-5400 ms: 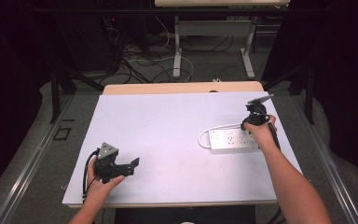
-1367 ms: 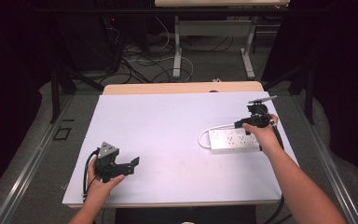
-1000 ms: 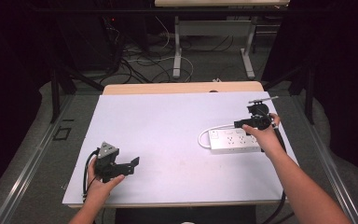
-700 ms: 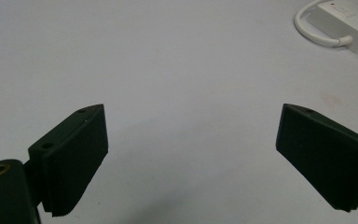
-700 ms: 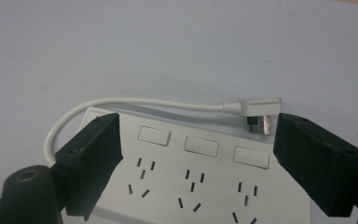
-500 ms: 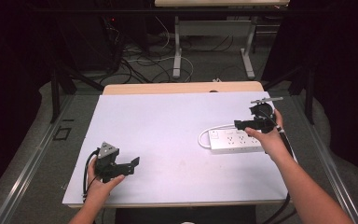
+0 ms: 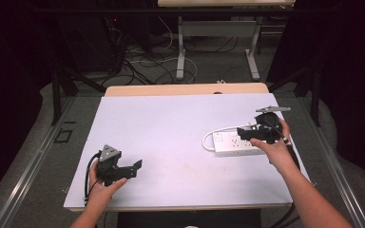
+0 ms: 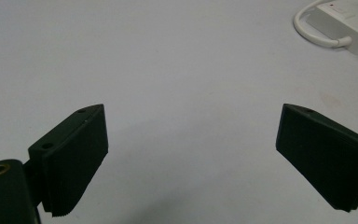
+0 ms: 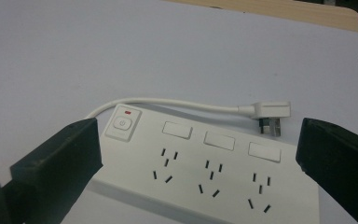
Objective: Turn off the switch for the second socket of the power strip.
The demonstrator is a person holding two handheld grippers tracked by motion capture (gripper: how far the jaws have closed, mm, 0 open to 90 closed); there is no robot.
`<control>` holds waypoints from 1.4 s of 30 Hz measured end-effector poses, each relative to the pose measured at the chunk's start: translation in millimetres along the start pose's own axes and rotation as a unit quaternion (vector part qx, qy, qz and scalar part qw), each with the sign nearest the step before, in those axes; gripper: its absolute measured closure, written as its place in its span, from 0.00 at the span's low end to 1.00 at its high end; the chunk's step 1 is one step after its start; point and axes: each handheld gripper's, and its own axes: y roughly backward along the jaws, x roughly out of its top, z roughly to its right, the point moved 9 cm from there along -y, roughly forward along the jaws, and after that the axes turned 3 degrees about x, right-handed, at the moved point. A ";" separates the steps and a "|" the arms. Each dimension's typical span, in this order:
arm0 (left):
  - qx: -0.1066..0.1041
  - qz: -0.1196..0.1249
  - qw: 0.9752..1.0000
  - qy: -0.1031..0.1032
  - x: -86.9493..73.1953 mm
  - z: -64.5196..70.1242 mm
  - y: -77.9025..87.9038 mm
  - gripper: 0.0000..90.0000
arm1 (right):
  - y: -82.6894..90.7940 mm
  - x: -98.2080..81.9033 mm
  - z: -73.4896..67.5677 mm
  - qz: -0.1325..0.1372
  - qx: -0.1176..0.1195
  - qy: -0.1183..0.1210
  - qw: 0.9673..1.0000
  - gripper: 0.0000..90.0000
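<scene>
A white power strip [image 7: 235, 142] lies flat at the right of the white table [image 7: 171, 123], its cord looping round its left end. In the right gripper view the strip [image 9: 205, 163] has a switch with a red light, three sockets, and its plug [image 9: 272, 113] lying on the table behind it. My right gripper [image 7: 243, 133] hovers just over the strip's right part, pointing left. Its jaws have just been opening and now stand open [image 9: 198, 140], the pads touching nothing. My left gripper [image 7: 134, 169] rests open near the front left, with bare table between its jaws [image 8: 191, 126].
A wooden strip [image 7: 185, 89] runs along the table's far edge. Beyond it are a desk's metal legs [image 7: 180, 52] and loose cables [image 7: 142, 61] on the floor. The power strip's left end and cord [image 8: 340, 21] sit far ahead of the left gripper.
The right hand has drawn back to the right and lifted a little off the power strip, and its jaws have spread apart. The left hand has stayed still.
</scene>
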 end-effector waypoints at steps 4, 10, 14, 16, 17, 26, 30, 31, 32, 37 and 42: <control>0.000 0.000 1.000 0.000 0.1 0.0 0.1 0.10 | 3.1 -6.8 -4.9 0.010 0.008 0.000 1.000 0.00; 0.001 0.002 1.000 0.000 0.3 0.1 0.4 0.10 | 9.3 -18.2 -11.3 0.021 0.009 0.006 1.000 0.00; 0.002 0.000 1.000 -0.004 0.2 -0.6 0.5 0.10 | 14.4 -25.3 -15.3 0.030 0.013 0.007 0.999 0.00; 0.000 0.001 1.000 -0.001 0.2 0.2 0.5 0.10 | 16.6 -28.7 -17.5 0.036 0.014 0.005 0.999 0.00; 0.000 0.000 1.000 -0.001 0.2 0.3 0.7 0.10 | 17.5 -30.5 -18.0 0.038 0.013 0.008 0.999 0.00; 0.001 0.004 1.000 0.004 0.6 -0.6 0.8 0.10 | 23.9 -48.8 -15.5 0.046 0.006 0.004 0.999 0.00; 0.002 0.004 1.000 0.000 0.8 -1.1 1.2 0.10 | 25.0 -57.4 -11.3 0.053 0.007 -0.007 0.999 0.00; -0.002 0.002 1.000 0.003 0.6 -0.7 1.4 0.10 | 24.7 -59.6 -10.8 0.056 0.010 -0.012 0.998 0.00; -0.002 0.002 1.000 0.003 0.6 -0.7 1.4 0.10 | 24.7 -62.1 -9.7 0.057 0.012 -0.014 0.998 0.00; -0.001 0.001 1.000 0.004 0.4 -1.1 1.4 0.10 | 24.2 -74.0 -2.9 0.059 0.003 -0.019 0.998 0.00; -0.001 0.001 1.000 0.005 0.3 -1.2 1.2 0.10 | 23.8 -82.3 2.2 0.064 -0.007 -0.022 0.998 0.00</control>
